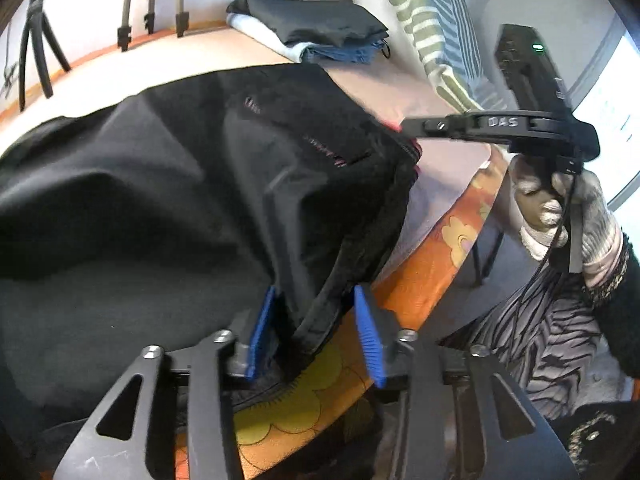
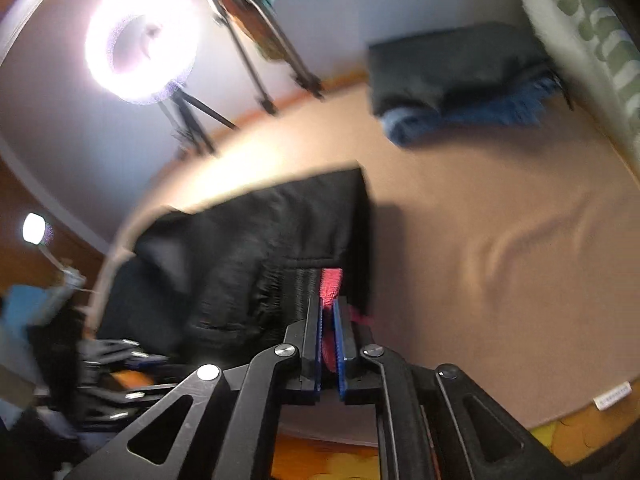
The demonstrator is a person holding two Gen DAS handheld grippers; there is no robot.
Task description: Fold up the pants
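Note:
The black pants (image 1: 192, 184) lie bunched on a pale tan bed sheet (image 1: 360, 76). My left gripper (image 1: 316, 312) has its blue pads apart, with a fold of the pants' waist edge hanging between them, not pinched. My right gripper (image 2: 329, 312) is shut on the red inner waistband (image 2: 331, 280) of the pants (image 2: 256, 248). In the left wrist view the right gripper (image 1: 408, 126) reaches in from the right, held by a gloved hand (image 1: 568, 212), its tips at the pants' far waist corner.
A stack of folded dark and blue clothes (image 1: 316, 32) sits at the back of the bed, also in the right wrist view (image 2: 460, 84). A striped pillow (image 1: 432, 28) leans behind it. An orange flowered blanket (image 1: 424, 272) edges the bed. A ring light (image 2: 140, 40) and tripods stand by the wall.

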